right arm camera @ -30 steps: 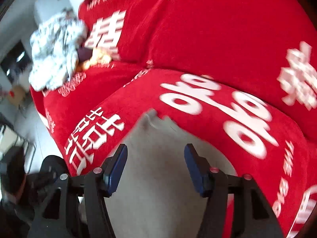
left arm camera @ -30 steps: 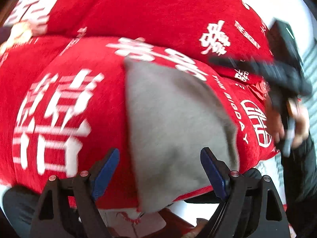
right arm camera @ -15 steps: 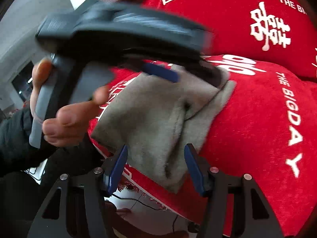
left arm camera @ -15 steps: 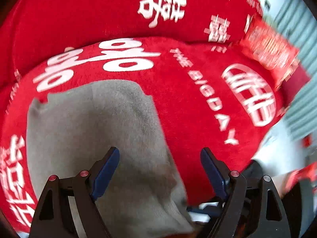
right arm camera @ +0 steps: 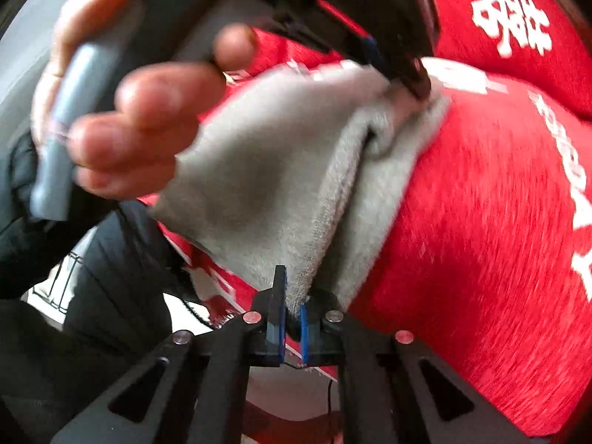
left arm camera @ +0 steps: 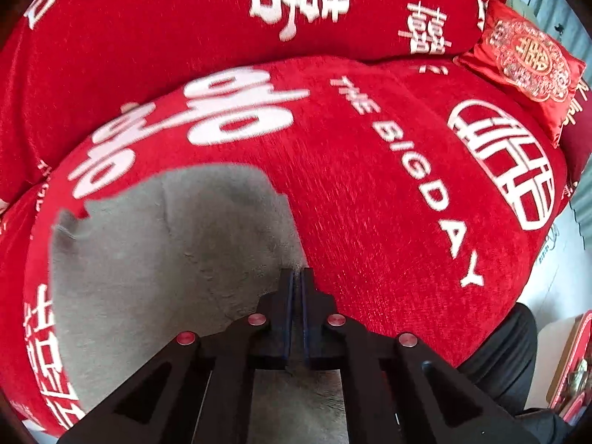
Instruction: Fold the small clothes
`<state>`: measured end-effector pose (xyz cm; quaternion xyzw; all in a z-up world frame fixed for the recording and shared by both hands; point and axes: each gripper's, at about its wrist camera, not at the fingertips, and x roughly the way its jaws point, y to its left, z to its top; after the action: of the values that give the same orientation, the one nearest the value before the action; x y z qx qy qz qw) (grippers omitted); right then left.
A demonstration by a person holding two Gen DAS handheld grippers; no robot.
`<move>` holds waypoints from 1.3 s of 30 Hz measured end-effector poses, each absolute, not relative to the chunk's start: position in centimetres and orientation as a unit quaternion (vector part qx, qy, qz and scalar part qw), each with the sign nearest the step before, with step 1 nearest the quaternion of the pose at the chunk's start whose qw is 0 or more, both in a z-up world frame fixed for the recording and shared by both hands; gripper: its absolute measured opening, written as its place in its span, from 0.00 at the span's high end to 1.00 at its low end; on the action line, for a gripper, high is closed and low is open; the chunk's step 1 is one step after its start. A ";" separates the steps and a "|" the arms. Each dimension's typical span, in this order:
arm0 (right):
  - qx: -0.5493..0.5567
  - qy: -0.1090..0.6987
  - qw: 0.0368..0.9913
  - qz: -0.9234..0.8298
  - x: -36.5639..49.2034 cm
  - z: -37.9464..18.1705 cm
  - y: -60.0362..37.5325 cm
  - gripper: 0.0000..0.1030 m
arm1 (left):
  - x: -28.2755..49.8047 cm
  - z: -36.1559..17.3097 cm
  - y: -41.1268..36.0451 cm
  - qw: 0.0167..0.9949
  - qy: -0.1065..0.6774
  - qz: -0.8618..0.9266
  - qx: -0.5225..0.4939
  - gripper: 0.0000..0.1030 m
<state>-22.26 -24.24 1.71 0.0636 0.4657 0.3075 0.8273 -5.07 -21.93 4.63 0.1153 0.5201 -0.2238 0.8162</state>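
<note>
A small grey fleece cloth [left arm camera: 166, 251] lies on a red sofa cover [left arm camera: 370, 203] printed with white characters. My left gripper [left arm camera: 296, 277] sits at the cloth's right edge, its jaws closing tight with the grey edge pinched between them. In the right wrist view the same cloth [right arm camera: 266, 170] is doubled over along a fold. My right gripper [right arm camera: 292, 296] is closing on the cloth's near corner, with fleece squeezed between the blue pads [right arm camera: 303, 318]. The left gripper [right arm camera: 418, 81] shows there too, pinching the far corner, held by a person's hand [right arm camera: 140, 118].
A red embroidered cushion [left arm camera: 525, 51] leans at the sofa's far right. The red backrest [left arm camera: 185, 18] rises behind the seat. A dark sleeve [right arm camera: 22, 185] and dark clothing [left arm camera: 499, 362] hang off the seat's front edge, with pale floor [right arm camera: 281, 388] below.
Both grippers went from wide open to shut on the grey cloth. The left one swung across the cloth to its right edge. The right one dropped to the near corner.
</note>
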 end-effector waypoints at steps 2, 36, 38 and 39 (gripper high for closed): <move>0.064 0.460 0.831 0.308 -22.7 1.9 -24.2 0.94 | -5.0 4.2 -22.2 0.818 0.516 -0.225 0.115 0.95; 0.123 0.445 0.860 0.218 -7.9 6.1 -28.4 0.35 | -9.6 4.8 -11.0 0.878 0.447 -0.146 0.084 0.01; 0.101 0.422 0.866 0.249 -10.0 7.7 -27.5 0.35 | -9.8 5.2 -10.7 0.882 0.443 -0.143 0.079 0.01; 0.093 0.413 0.867 0.262 -10.8 8.4 -27.1 0.35 | -10.0 5.5 -10.4 0.884 0.439 -0.140 0.076 0.01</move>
<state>-10.84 -27.07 8.40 0.0932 0.4132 0.2617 0.8672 -9.98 -10.36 5.54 0.0764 0.4386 -0.1403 0.8844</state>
